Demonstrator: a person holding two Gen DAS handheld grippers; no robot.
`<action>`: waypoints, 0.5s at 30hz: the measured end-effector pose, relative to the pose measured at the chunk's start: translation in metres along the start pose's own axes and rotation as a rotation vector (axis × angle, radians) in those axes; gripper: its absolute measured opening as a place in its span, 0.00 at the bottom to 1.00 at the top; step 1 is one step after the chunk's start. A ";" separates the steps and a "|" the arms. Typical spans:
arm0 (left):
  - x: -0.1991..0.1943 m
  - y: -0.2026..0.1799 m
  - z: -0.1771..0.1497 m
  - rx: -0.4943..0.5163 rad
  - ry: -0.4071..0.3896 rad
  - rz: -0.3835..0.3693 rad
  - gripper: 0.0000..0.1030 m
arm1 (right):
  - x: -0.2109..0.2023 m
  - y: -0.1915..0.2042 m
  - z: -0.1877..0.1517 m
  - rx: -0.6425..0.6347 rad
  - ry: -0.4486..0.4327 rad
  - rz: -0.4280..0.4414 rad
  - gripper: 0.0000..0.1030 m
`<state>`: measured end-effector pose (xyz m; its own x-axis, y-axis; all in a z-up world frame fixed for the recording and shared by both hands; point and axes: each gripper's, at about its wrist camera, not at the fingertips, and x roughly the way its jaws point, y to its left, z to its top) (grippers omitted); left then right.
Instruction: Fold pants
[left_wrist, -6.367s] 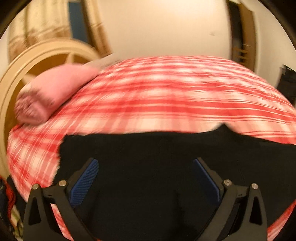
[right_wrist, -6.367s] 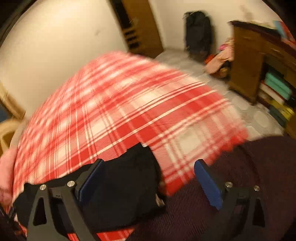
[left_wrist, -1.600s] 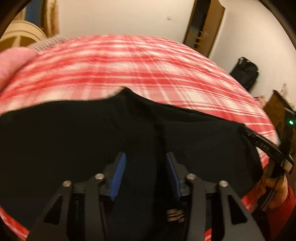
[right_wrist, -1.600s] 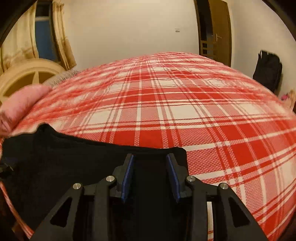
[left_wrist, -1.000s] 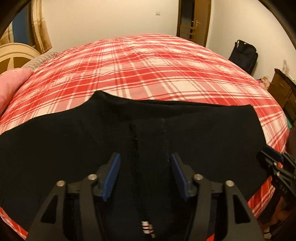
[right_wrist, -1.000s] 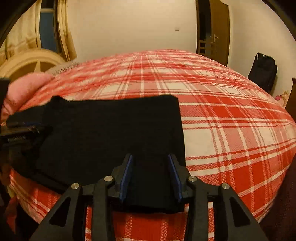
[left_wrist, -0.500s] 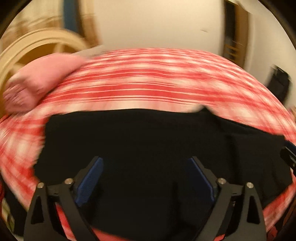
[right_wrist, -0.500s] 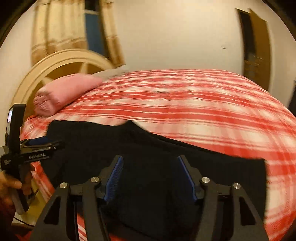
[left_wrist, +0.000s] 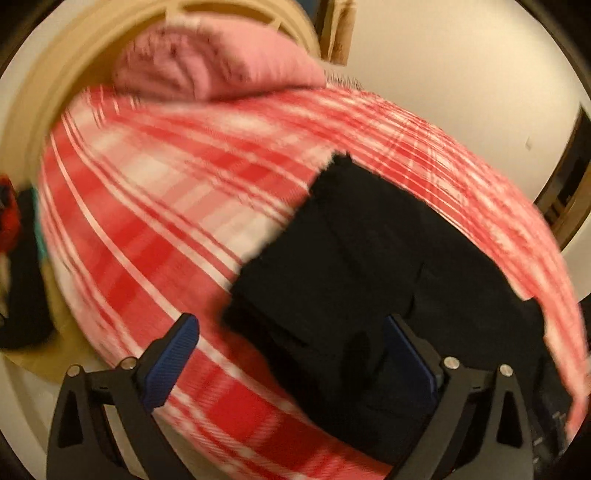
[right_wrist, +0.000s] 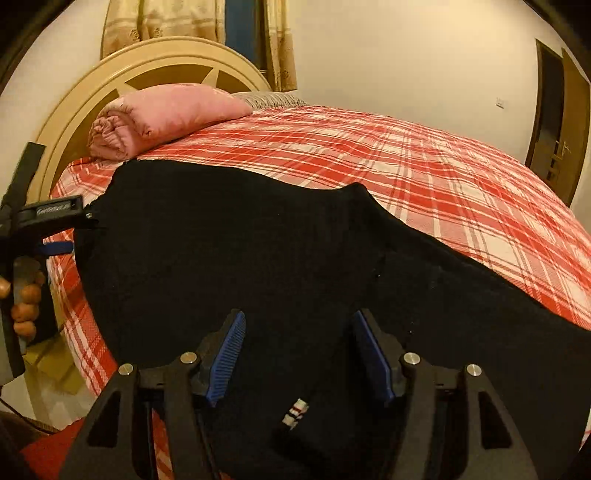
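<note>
Black pants (right_wrist: 258, 251) lie spread along the near edge of a bed with a red and white plaid cover (right_wrist: 424, 166). My right gripper (right_wrist: 298, 350) is open above the pants' middle, near a small striped white tag (right_wrist: 294, 412). My left gripper (left_wrist: 291, 354) is open at the pants' left end (left_wrist: 351, 266), its right finger over the cloth. It also shows in the right wrist view (right_wrist: 62, 229), at the far left edge of the pants, held by a hand.
A rolled pink blanket (right_wrist: 166, 114) lies at the head of the bed by a cream headboard (right_wrist: 74, 110). A wooden door (right_wrist: 561, 125) stands at the right. Curtains (right_wrist: 184, 22) hang behind the headboard.
My left gripper has swung left to the pants' end and now faces the headboard. My right gripper has opened wider and sits over the middle of the pants.
</note>
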<state>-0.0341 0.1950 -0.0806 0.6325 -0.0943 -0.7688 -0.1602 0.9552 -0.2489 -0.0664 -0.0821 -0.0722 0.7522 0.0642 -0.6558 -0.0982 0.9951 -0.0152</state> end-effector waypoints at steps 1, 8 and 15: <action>0.005 0.001 -0.001 -0.035 0.022 -0.031 0.98 | -0.002 -0.001 0.000 0.010 0.000 0.012 0.61; 0.015 0.007 -0.004 -0.171 0.016 -0.084 0.98 | -0.015 -0.009 0.000 0.070 -0.019 0.031 0.61; 0.013 0.003 -0.004 -0.163 -0.037 -0.035 0.69 | -0.034 -0.014 0.006 0.099 -0.076 0.031 0.61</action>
<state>-0.0289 0.1953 -0.0936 0.6670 -0.1139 -0.7363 -0.2560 0.8931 -0.3700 -0.0871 -0.0974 -0.0455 0.7977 0.0967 -0.5953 -0.0600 0.9949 0.0812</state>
